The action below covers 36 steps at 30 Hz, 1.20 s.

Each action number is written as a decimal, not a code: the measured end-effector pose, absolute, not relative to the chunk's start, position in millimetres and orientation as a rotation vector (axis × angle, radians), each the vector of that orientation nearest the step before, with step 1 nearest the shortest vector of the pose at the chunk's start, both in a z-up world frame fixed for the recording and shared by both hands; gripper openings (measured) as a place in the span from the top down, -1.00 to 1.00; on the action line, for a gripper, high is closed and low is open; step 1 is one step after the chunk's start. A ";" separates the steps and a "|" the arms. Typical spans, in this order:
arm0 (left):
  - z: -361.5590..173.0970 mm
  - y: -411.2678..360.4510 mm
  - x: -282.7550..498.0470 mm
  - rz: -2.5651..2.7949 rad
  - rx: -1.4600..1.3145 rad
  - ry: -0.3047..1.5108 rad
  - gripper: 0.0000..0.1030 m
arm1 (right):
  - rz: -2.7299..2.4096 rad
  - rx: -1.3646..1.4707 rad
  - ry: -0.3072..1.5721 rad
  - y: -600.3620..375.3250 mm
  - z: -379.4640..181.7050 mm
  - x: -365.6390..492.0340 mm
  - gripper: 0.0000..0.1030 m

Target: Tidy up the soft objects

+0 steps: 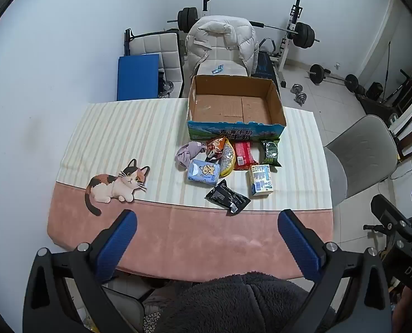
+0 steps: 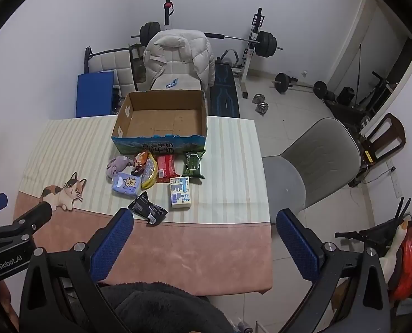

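Both grippers [image 1: 207, 219] [image 2: 204, 219] hover spread above packets [image 1: 222, 166], apparently soft.

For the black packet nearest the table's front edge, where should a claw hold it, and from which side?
Grip the black packet across its narrow width near the middle, coming from above. It lies flat and diagonal, apart from the other packs, so turn the open right claw to match.
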<state>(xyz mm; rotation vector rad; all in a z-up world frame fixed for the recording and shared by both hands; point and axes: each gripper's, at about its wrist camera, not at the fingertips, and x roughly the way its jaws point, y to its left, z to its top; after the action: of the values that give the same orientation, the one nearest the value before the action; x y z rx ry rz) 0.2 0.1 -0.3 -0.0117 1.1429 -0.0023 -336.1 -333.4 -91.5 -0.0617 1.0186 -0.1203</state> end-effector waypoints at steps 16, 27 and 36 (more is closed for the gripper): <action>0.3 -3.5 -3.7 0.005 -0.001 1.129 -1.00 | -0.120 -0.034 1.005 -336.1 -87.6 -337.8 -1.00; -5.1 1.9 -0.2 0.003 -0.005 1.146 -1.00 | -0.127 -0.031 1.020 -331.7 -91.4 -331.4 -1.00; -9.3 3.1 1.3 0.002 -0.007 1.154 -1.00 | -0.141 -0.014 1.038 -334.6 -102.3 -327.7 -1.00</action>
<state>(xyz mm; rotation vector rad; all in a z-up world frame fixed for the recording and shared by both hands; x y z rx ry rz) 1.3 3.1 -9.3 -0.0072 1.1544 0.0022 -327.7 -334.6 -102.3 -0.0137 1.0385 -0.1413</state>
